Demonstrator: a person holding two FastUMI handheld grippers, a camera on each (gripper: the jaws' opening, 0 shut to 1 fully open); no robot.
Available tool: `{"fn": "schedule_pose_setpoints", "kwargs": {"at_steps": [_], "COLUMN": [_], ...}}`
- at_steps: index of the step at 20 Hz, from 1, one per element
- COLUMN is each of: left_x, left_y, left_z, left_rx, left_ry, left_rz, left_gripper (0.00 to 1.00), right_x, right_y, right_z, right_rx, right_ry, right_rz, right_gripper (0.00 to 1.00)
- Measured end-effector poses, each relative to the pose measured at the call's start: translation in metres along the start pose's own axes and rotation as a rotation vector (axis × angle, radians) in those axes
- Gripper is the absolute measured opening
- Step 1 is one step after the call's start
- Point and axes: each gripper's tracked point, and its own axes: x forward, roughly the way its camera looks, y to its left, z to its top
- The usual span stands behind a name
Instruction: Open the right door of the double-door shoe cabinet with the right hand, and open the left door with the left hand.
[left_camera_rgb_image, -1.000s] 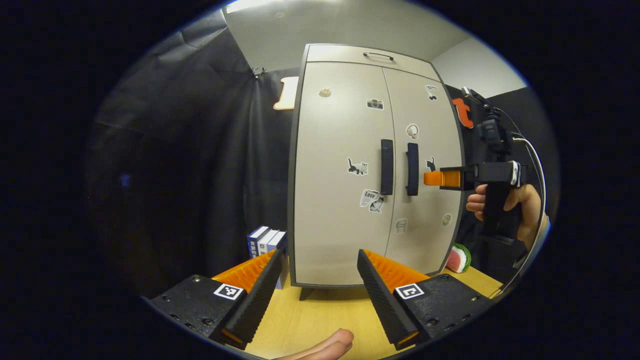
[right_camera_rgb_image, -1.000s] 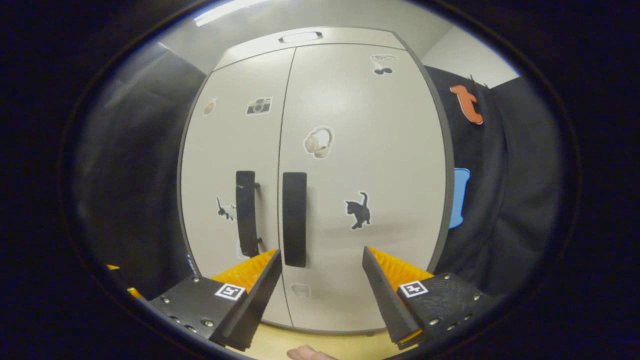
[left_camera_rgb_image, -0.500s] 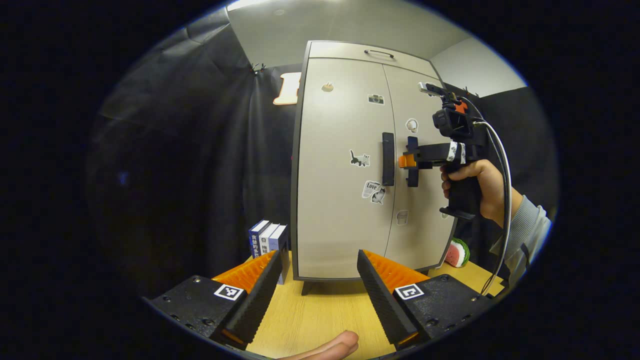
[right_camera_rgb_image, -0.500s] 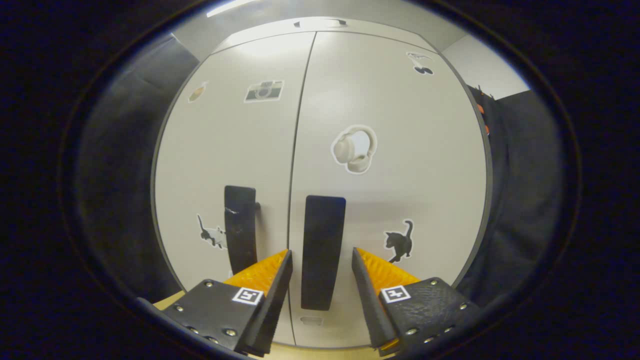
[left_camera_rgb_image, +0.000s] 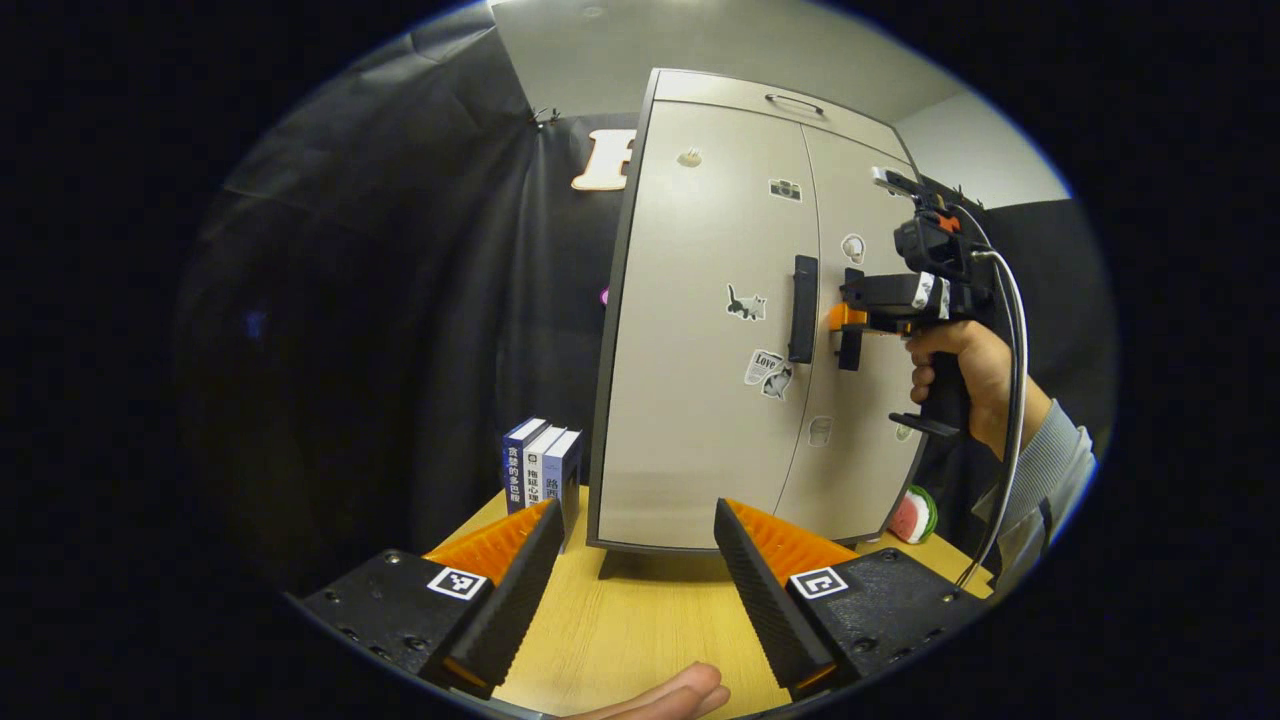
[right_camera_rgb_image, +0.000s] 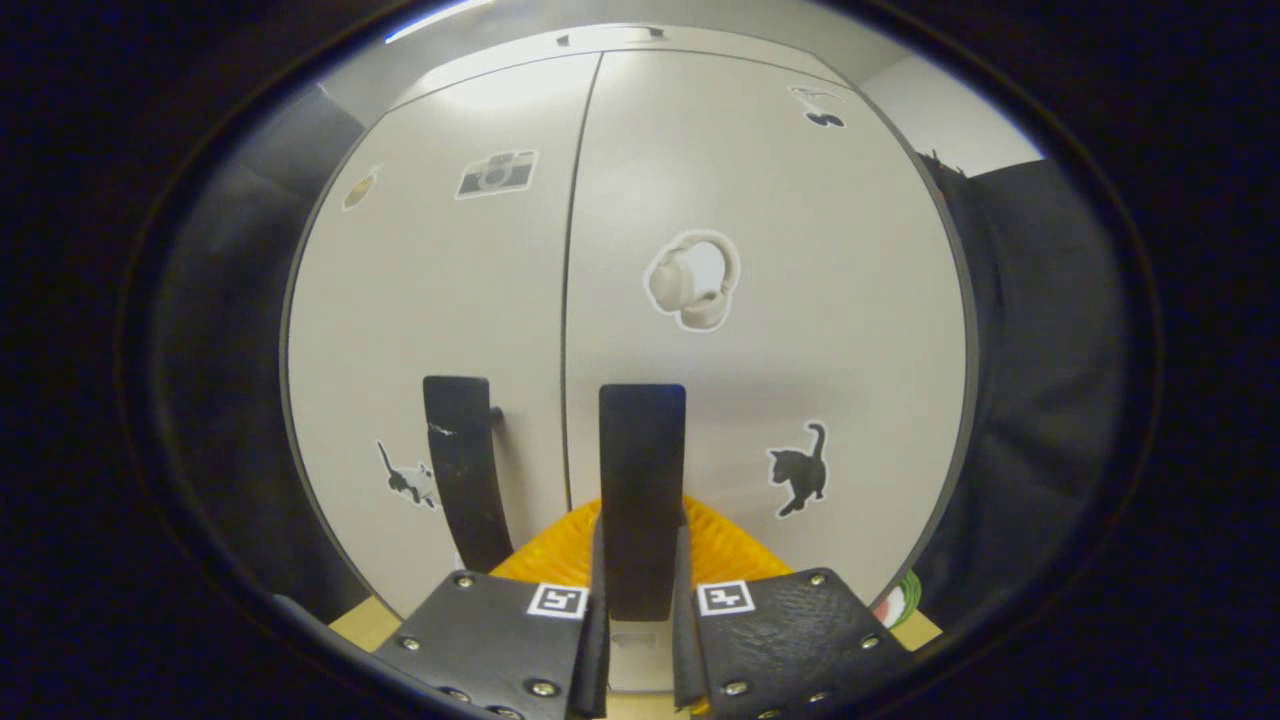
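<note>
A black-draped booth, a wooden table (left_camera_rgb_image: 640, 640) bearing the shoe cabinet (left_camera_rgb_image: 740, 330), both doors shut. The right gripper (right_camera_rgb_image: 640, 590) pinches the right door's handle (right_camera_rgb_image: 642, 470) between its fingers; next comes an outward pull. The left gripper (left_camera_rgb_image: 635, 590), spread wide, hangs well short of the left handle (left_camera_rgb_image: 803, 308).

Black cloth wall (left_camera_rgb_image: 400, 300) — wooden table (left_camera_rgb_image: 620, 620), ceiling perhaps grey.
</note>
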Motion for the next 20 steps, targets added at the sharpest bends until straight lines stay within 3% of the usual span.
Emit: {"fn": "schedule_pose_setpoints", "kwargs": {"at_steps": [1,5,6,11,14,15,20], "left_x": [-0.003,-0.015,-0.016,-0.025,-0.03,-0.031,-0.034], "left_y": [0.002,0.0,-0.003,-0.014,-0.027,-0.032,-0.057], "left_z": [0.002,0.007,0.008,0.013,0.018,0.02,0.018], "left_rx": [0.005,0.016,0.017,0.052,0.064,0.072,0.115], "left_ry": [-0.007,-0.021,-0.021,-0.045,-0.063,-0.069,-0.066], "left_rz": [0.008,0.02,0.019,0.027,0.017,0.015,-0.009], "left_gripper": [0.95,0.91,0.95,0.95,0.95,0.9,0.95], "right_x": [0.0,-0.01,-0.016,-0.045,-0.071,-0.076,-0.103], "right_y": [-0.001,0.0,-0.002,-0.008,-0.021,-0.024,-0.039], "right_z": [0.0,0.0,-0.001,0.002,0.0,0.001,0.0], "right_rx": [-0.018,0.015,-0.006,0.016,0.029,0.032,0.032], "right_ry": [0.005,0.014,0.007,0.007,0.014,0.017,0.03], "right_rz": [0.008,0.076,0.094,0.192,0.232,0.239,0.276], "right_gripper": [0.17,0.17,0.17,0.17,0.17,0.17,0.17]}}
